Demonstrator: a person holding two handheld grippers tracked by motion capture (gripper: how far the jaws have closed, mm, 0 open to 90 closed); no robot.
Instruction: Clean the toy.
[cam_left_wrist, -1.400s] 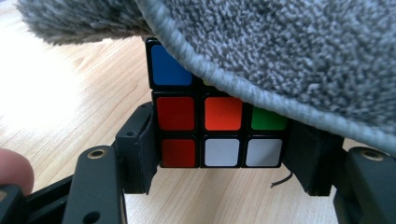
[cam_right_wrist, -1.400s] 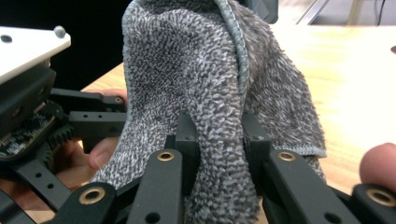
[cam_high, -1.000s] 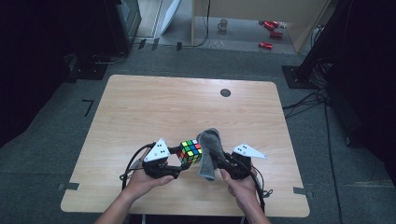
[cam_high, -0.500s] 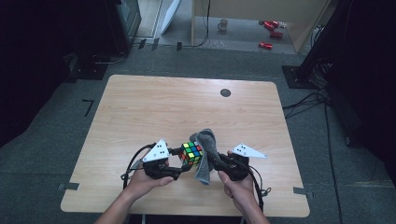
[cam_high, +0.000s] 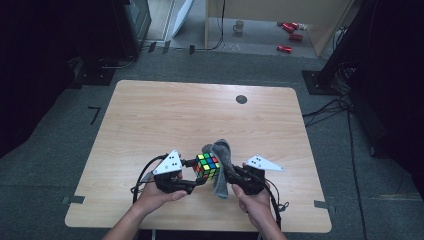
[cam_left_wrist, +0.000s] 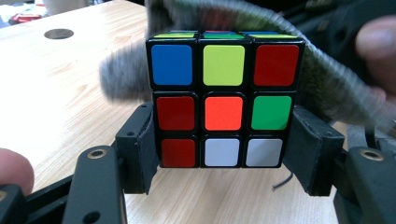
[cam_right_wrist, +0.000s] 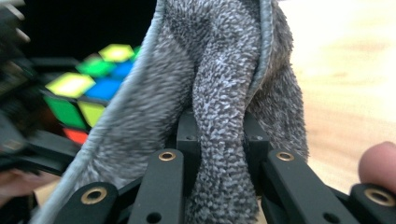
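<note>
Centrally, low in the high view, a Rubik's cube sits raised between the two grippers, above the near part of the wooden table. In the left gripper view the cube fills the middle of the frame; its facing side shows blue, yellow-green and red along the top row, red, orange and green across the middle, red and two white squares below. The left gripper has its jaws closed against the cube's lower side faces, one pad on each side, holding it clear of the tabletop.

A grey terry cloth lies against the cube's right side and drapes over its top, seen blurred in the upper part of the left gripper view. In the right gripper view the cloth hangs in a bunched fold through the centre of the frame, pinched between the nearly closed jaws of the right gripper.

Upper right on the table lies a round dark grommet. A hand holds each gripper at the bottom edge.
</note>
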